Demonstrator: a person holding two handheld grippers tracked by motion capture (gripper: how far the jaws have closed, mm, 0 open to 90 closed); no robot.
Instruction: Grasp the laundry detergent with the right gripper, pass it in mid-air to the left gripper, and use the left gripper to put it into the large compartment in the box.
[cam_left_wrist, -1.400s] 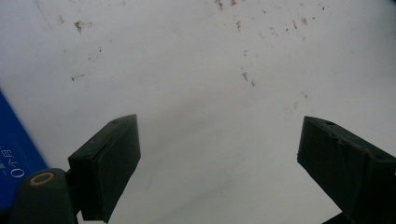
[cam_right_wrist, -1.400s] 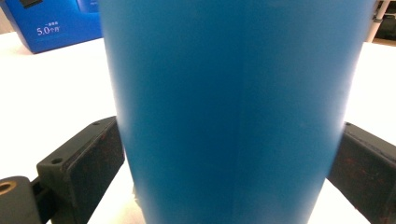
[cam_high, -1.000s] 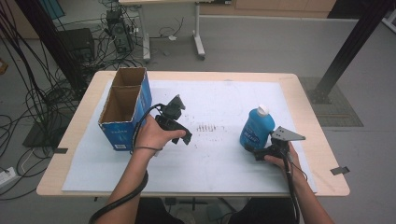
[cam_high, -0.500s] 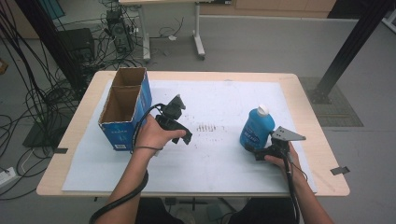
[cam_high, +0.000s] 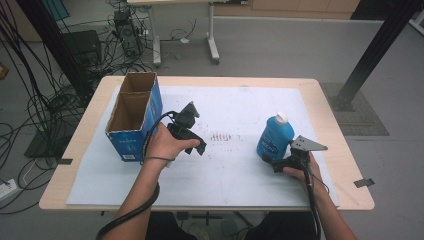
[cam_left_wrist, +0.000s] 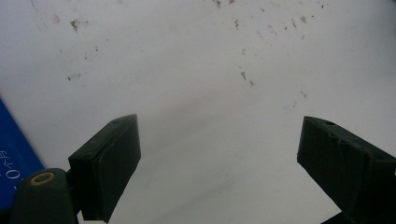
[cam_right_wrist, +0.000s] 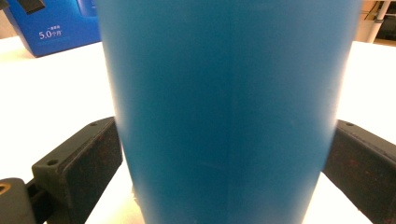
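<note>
Right gripper: clamped on upright blue bottle, bench right side | Left gripper: jaws apart, nothing between, over white sheet | Open blue carton: bench left, just beside left hand.

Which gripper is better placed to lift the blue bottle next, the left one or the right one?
Right. The right gripper already has its jaws on both sides of the blue bottle, seemingly touching it. The left gripper is open over the bare white sheet, beside the cardboard box, far from the bottle.
</note>
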